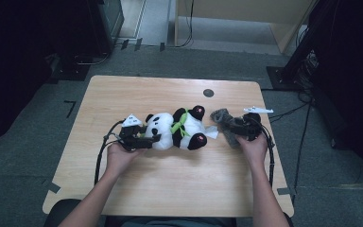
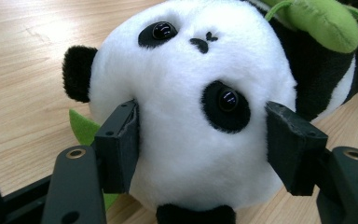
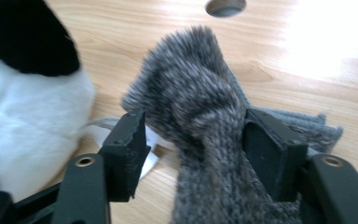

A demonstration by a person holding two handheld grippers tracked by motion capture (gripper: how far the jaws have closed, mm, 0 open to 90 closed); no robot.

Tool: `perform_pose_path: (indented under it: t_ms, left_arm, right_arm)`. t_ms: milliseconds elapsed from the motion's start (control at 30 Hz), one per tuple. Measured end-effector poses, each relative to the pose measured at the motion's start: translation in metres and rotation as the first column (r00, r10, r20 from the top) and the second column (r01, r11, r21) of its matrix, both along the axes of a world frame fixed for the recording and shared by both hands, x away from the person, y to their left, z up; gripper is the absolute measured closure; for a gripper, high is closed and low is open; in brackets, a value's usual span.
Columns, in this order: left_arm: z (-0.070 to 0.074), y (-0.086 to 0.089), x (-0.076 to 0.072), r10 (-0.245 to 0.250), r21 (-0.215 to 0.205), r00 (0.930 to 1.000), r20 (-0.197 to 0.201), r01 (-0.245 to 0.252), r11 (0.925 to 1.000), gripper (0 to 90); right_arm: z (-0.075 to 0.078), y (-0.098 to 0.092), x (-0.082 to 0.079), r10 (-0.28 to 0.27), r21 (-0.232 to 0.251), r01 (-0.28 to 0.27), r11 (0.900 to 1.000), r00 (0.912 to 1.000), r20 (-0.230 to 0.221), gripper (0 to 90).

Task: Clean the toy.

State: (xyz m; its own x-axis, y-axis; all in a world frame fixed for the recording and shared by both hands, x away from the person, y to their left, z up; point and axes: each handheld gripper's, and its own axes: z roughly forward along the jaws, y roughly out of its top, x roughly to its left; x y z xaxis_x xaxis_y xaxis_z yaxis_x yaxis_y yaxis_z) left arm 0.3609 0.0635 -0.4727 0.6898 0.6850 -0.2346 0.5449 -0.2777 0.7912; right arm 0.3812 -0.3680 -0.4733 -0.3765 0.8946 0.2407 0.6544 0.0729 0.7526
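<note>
A plush panda [image 1: 175,130] lies on its back across the middle of the wooden table [image 1: 170,189], head toward the person's left, a green leaf collar [image 1: 181,124] around its neck and its black feet pointing toward the right. The left gripper [image 1: 147,138] sits at the head end; in the left gripper view its jaws flank the panda's white face [image 2: 191,116] — one pad touches the cheek beside the ear, the other stands just clear of the far side by the eye patch, so the hold looks loosened rather than clenched. To the right of the panda's feet lies a grey knitted scarf with a fuzzy end [image 1: 223,119], just beside a white fabric tag [image 1: 211,133]. The right gripper [image 1: 234,126] straddles this scarf [image 3: 205,130] — the jaws stand spread on either side, one near the knit, the other apart from it, not pinching.
</note>
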Motion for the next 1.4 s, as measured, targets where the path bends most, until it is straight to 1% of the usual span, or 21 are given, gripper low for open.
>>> perform_pose_path:
  t_ms: [33,200,300,367,500,700,800,967,1033,1200,1233,1300,1367,1400]
  left_arm:
    - [0.000,0.000,0.000,0.000,-0.001,1.0000,0.000,0.000,1.0000,32.6]
    - [0.000,0.000,0.000,-0.007,0.005,1.0000,0.005,0.007,1.0000,31.8]
    - [0.000,0.000,0.000,-0.008,0.004,1.0000,0.004,0.008,1.0000,31.3]
    - [0.000,0.001,0.000,-0.009,0.003,0.9999,0.004,0.009,1.0000,30.9]
    - [-0.001,0.001,0.001,-0.011,-0.004,0.9999,0.003,0.011,0.9999,29.8]
    - [-0.003,0.001,0.002,-0.012,-0.006,0.9999,0.011,0.012,0.9999,27.7]
    - [-0.003,0.001,0.002,-0.010,-0.007,0.9999,0.013,0.010,0.9999,27.1]
    - [-0.004,0.000,0.002,-0.010,-0.007,0.9998,0.016,0.010,0.9999,25.5]
    - [-0.004,0.001,0.003,-0.010,-0.007,0.9998,0.016,0.010,0.9999,24.5]
    - [-0.004,0.000,0.002,-0.008,-0.004,0.9998,0.019,0.009,1.0000,23.7]
    - [-0.004,0.000,0.002,-0.009,-0.005,0.9998,0.018,0.009,1.0000,23.6]
    - [-0.004,0.000,0.003,-0.010,-0.007,0.9998,0.017,0.010,0.9999,23.6]
    - [-0.005,0.000,0.003,-0.012,-0.009,0.9998,0.016,0.012,0.9999,23.6]
    - [-0.005,0.000,0.003,-0.012,-0.008,0.9998,0.016,0.012,0.9999,23.6]
  right_arm:
    - [0.003,0.002,-0.002,0.008,0.001,-0.008,1.000,0.9999,0.010,36.7]
    - [0.015,0.009,-0.009,0.037,-0.001,-0.037,0.999,0.9987,0.034,30.7]
    - [0.021,0.012,-0.013,0.053,0.018,-0.053,0.998,0.9982,0.029,27.2]
    - [0.025,0.014,-0.017,0.061,0.021,-0.062,0.998,0.9976,0.033,26.1]
    - [0.033,0.020,-0.026,0.085,0.036,-0.087,0.996,0.9944,0.064,25.6]
    - [0.042,0.033,-0.036,0.127,0.041,-0.131,0.991,0.9884,0.083,25.6]
    - [0.044,0.044,-0.041,0.152,0.041,-0.157,0.987,0.9833,0.099,25.6]
    - [0.047,0.060,-0.048,0.194,0.036,-0.198,0.980,0.9756,0.103,25.6]
    - [0.049,0.065,-0.051,0.211,0.034,-0.215,0.976,0.9714,0.110,25.6]
    - [0.051,0.075,-0.057,0.234,0.041,-0.240,0.970,0.9647,0.121,25.7]
    - [0.051,0.077,-0.058,0.243,0.040,-0.250,0.968,0.9621,0.124,25.6]
    - [0.051,0.082,-0.059,0.257,0.034,-0.263,0.964,0.9586,0.122,25.5]
    - [0.049,0.086,-0.059,0.277,0.019,-0.281,0.960,0.9526,0.127,25.1]
    - [0.048,0.089,-0.060,0.282,0.014,-0.286,0.958,0.9518,0.120,24.9]
